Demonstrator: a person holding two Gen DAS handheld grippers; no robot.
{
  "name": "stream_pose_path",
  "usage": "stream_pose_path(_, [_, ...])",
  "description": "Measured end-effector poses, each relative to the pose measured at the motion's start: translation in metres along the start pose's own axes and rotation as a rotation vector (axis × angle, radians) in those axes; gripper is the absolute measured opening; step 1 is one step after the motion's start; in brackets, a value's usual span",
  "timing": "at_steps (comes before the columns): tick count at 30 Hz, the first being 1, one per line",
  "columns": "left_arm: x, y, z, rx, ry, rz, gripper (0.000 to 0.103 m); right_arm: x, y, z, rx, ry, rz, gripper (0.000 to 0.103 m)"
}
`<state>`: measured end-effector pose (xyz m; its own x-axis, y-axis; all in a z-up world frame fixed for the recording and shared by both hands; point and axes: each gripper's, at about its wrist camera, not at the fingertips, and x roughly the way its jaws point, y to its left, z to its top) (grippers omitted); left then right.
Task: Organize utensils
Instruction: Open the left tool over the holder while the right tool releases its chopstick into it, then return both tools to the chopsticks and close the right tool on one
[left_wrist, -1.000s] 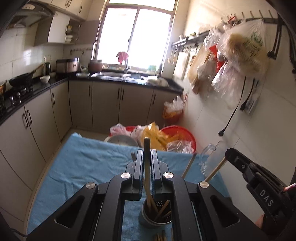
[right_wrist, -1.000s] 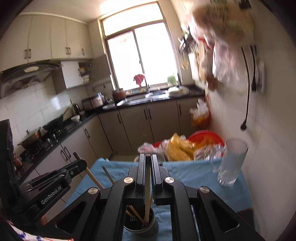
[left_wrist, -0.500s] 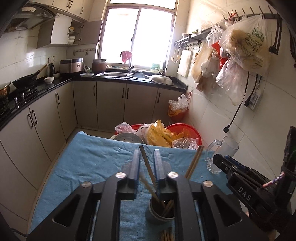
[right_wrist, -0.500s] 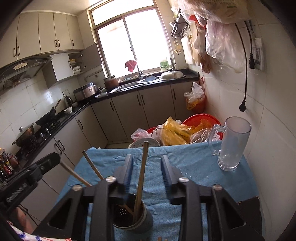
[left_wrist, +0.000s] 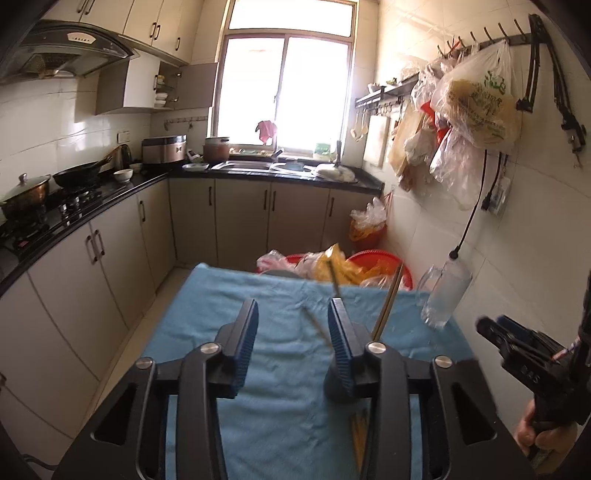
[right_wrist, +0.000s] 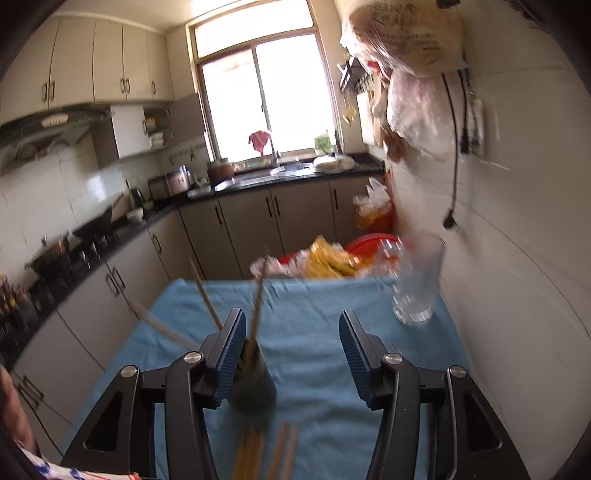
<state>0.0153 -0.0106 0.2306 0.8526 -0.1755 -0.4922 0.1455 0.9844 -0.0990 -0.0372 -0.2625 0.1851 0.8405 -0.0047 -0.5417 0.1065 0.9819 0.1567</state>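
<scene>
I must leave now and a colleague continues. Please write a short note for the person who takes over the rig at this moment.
Left gripper: jaws opening, nothing pressed between the pads.
Right gripper: jaws opening, empty.
Holder cup stands on the blue cloth, with several chopsticks upright or leaning in it.
Loose chopsticks lie on the cloth in front of the cup, near the table's front edge.
Glass mug stands by the wall, untouched.
Done: some chopsticks are in the cup.
Left: pick up the loose chopsticks and put them in.
</scene>
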Motion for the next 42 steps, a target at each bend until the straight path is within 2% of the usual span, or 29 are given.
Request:
stream_pose_path(3, [0.002, 0.007, -0.029, 0.005, 0.053, 0.016, 0.040, 0.002, -0.009, -0.049, -0.009, 0.114, 0.017, 0.058])
stream_pose_path(6, [0.016, 0.012, -0.066, -0.018, 0.151, -0.011, 0.040, 0.009, -0.017, -0.093, -0.002, 0.220, 0.050, 0.058])
stream_pose_path(8, [0.027, 0.008, -0.088, -0.019, 0.210, -0.034, 0.040, 0.013, -0.019, -0.118, -0.005, 0.280, 0.062, 0.049])
stream_pose_path(12, [0.053, -0.012, -0.131, 0.005, 0.337, -0.099, 0.040, 0.019, -0.016, -0.153, -0.018, 0.353, 0.095, 0.039])
stream_pose_path(15, [0.074, -0.029, -0.156, 0.017, 0.421, -0.150, 0.039, 0.023, -0.007, -0.163, -0.030, 0.370, 0.117, 0.036])
stream_pose_path(19, [0.092, -0.048, -0.176, 0.056, 0.462, -0.171, 0.033, 0.029, 0.011, -0.171, -0.077, 0.376, 0.125, 0.036])
stream_pose_path(25, [0.117, -0.061, -0.191, 0.060, 0.531, -0.196, 0.026, 0.041, 0.026, -0.176, -0.134, 0.382, 0.095, 0.035])
stream_pose_path(29, [0.116, -0.069, -0.190, 0.104, 0.507, -0.182, 0.022, 0.047, 0.022, -0.177, -0.129, 0.387, 0.075, 0.033])
stream_pose_path(38, [0.126, -0.092, -0.185, 0.177, 0.492, -0.126, 0.022, 0.055, 0.021, -0.177, -0.125, 0.387, 0.055, 0.033])
stream_pose_path(39, [0.129, -0.096, -0.184, 0.186, 0.493, -0.123, 0.022, 0.055, 0.021, -0.176, -0.123, 0.385, 0.049, 0.032])
stream_pose_path(41, [0.134, -0.099, -0.183, 0.191, 0.507, -0.106, 0.015, 0.057, 0.019, -0.176, -0.119, 0.382, 0.033, 0.021])
stream_pose_path(42, [0.135, -0.099, -0.184, 0.189, 0.516, -0.109, 0.015, 0.057, 0.017, -0.175, -0.113, 0.382, 0.025, 0.017])
